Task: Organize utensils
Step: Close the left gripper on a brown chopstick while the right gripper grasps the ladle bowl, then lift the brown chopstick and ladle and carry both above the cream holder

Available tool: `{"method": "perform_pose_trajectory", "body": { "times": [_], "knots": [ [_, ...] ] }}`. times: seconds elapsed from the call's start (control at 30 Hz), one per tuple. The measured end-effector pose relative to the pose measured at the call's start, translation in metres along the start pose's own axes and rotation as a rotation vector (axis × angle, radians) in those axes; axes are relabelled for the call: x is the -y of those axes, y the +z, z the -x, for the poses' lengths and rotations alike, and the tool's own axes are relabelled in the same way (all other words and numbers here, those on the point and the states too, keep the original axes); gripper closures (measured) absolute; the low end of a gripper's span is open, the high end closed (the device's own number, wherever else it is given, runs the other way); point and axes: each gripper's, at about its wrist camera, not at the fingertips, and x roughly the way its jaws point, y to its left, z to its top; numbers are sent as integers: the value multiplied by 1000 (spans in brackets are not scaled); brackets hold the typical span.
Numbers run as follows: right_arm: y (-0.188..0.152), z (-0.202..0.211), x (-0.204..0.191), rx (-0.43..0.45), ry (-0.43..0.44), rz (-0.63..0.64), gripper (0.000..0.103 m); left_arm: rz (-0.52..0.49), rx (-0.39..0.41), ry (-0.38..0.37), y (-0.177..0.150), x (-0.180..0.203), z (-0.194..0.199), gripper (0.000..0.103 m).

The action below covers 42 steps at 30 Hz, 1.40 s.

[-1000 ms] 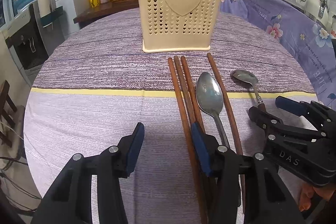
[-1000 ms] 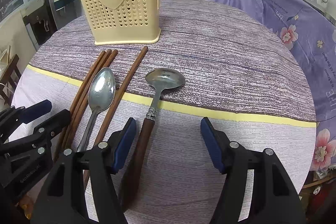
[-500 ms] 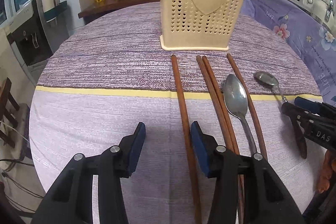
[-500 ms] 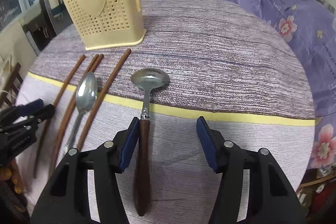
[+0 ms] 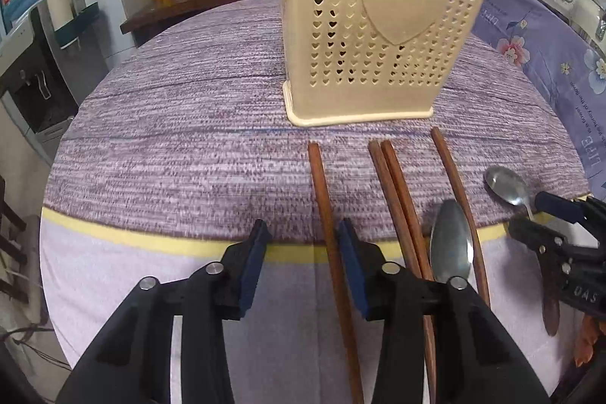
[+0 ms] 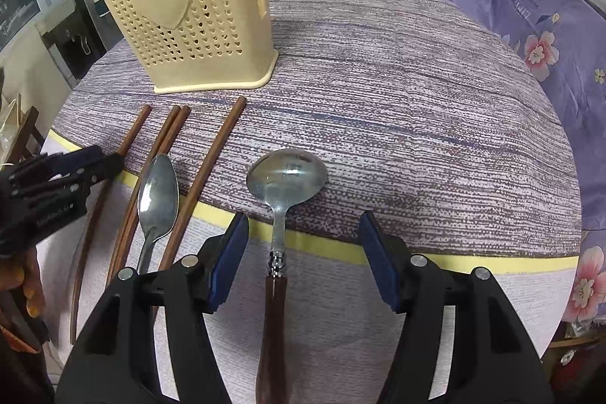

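A round worktop (image 5: 181, 146) covered in a purple-and-lilac woven cloth with a yellow stripe carries all the utensils. A cream perforated utensil holder (image 5: 375, 36) with a raised heart on its face stands upright toward the far side of the worktop; in the right wrist view the same holder (image 6: 193, 21) appears at upper left. Four brown chopsticks lie flat just in front of it, their far ends near its base: one single chopstick (image 5: 325, 214) on the left, a touching pair (image 5: 397, 195) in the middle, and a fourth chopstick (image 5: 454, 184) to the right. A plain steel spoon (image 6: 157, 195) lies bowl-up between the pair and the fourth chopstick, touching or nearly touching both. A ladle-shaped spoon with a dark wooden handle (image 6: 280, 214) lies apart to the right, bowl toward the holder. The left tongs (image 5: 301, 264) are spread and hold nothing; they hover low over the yellow stripe, with the single chopstick running just inside the right-hand finger. The right tongs (image 6: 303, 260) are likewise spread wide and empty, positioned either side of the wooden-handled spoon's neck, with clear gaps between the blue pads (image 6: 229, 260) and the handle. Whether either set of tongs touches the cloth cannot be determined. A floral purple cloth (image 6: 549, 36) borders the worktop on the right.
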Motion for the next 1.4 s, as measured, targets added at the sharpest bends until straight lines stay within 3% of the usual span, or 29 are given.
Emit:
{"method": "perform_pose_trajectory", "body": {
  "times": [0.23,0.53,0.67,0.97,1.17,1.4],
  "knots": [
    [16,-12,-6,-17,-35,34,42,-19,-12,30,19,7,-12,85],
    [37,-24,-12,-75,-26,57,43,-29,-21,35,26,9,-15,93],
    [39,-24,-12,-77,-19,62,55,-32,-24,36,24,12,-13,93],
    [36,-21,-11,-61,-3,50,55,-25,-19,33,28,8,-16,94],
    [39,-2,3,23,89,-12,55,6,33,13,31,3,-5,95],
    [32,67,7,234,137,-4,55,52,209,-40,34,-7,61,95]
  ]
}}
